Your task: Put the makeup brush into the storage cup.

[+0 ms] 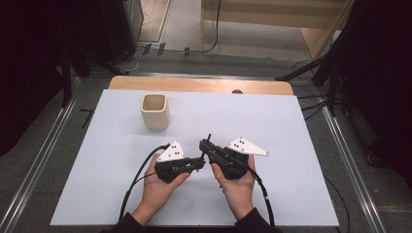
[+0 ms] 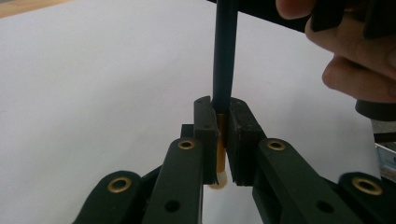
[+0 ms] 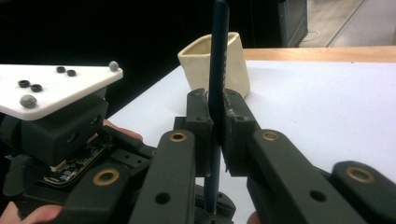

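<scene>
Pencil (image 1: 209, 139) handoff happening mid-table, seen from the high view: both grippers meet just in front of the person, left gripper (image 1: 198, 162) and right gripper (image 1: 204, 145) nose to nose, with the dark pencil poking up between them. Cream cup (image 1: 155, 111) sits well apart, toward the far left of the white table (image 1: 291, 194). Honestly the pencil is tiny here and you can't really tell who grips what.

Left gripper view clears that up: the left gripper (image 2: 222, 140) has its jaws pinched tight on the yellowish end of the pencil (image 2: 225, 60), the eraser tip peeking out below the pads. The top of the pencil is cut off by the frame, and a hand (image 2: 355, 51) at upper right is partly cropped too.

Right gripper view: the right gripper (image 3: 218, 135) is squeezed onto the dark shaft of the pencil (image 3: 218, 56), which stands about upright, with the cup (image 3: 233, 65) behind it. Its lower end vanishes behind the jaws.

If the pencil's headed for the cup, my take: let only one gripper release, keep the other firmly clamped, and hold the pencil upright so it doesn't twist out. Don't pull both ways.
</scene>
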Available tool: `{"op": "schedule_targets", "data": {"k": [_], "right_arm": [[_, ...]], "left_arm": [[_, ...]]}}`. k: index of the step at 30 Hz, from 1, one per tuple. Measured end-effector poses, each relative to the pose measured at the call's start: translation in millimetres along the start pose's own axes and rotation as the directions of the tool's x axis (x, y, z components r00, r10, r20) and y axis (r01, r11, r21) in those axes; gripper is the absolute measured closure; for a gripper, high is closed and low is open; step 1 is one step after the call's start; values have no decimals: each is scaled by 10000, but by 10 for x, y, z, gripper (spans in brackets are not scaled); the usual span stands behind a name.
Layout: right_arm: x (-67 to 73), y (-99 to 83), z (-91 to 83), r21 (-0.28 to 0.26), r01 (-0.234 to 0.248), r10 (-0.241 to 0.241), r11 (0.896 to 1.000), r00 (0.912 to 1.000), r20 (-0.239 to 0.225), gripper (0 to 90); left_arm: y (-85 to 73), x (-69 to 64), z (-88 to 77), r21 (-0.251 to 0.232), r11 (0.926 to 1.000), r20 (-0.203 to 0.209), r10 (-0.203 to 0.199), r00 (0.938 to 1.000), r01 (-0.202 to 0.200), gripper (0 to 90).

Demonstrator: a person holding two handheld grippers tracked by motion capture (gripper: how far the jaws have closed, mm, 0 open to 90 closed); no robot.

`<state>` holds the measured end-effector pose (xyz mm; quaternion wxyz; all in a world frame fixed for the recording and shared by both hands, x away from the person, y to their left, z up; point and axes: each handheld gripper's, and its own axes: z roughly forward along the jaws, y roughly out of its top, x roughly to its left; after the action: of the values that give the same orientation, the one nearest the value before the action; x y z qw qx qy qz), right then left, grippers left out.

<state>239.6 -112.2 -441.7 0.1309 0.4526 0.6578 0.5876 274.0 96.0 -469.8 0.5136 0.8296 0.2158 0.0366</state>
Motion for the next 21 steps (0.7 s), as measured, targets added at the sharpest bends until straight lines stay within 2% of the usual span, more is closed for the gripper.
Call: {"op": "schedule_targets", "data": {"k": [3,9,13,17,21], "right_arm": [[14,-26,24,125,-58,58,9999,10000,-15,795],[44,-86,74,279,-110,111,9995,9999,-22,790],[49,-114,91,398,-172,175,9991,9998,-77,831],[47,-119,92,498,-2,0,9988,10000,48,847],[28,-109,73,460,127,-136,9989,9997,186,847]], "left_arm": [[7,23,-41,-207,9997,-94,-163,9998,161,846],[3,43,-68,-433,9988,-150,-233,9996,227,846],[3,34,-61,-426,9988,-118,-234,9997,228,846],[-2,50,-47,-317,9988,-25,-363,9993,362,837],[-8,56,-44,-192,9989,119,-435,9990,437,692]]}}
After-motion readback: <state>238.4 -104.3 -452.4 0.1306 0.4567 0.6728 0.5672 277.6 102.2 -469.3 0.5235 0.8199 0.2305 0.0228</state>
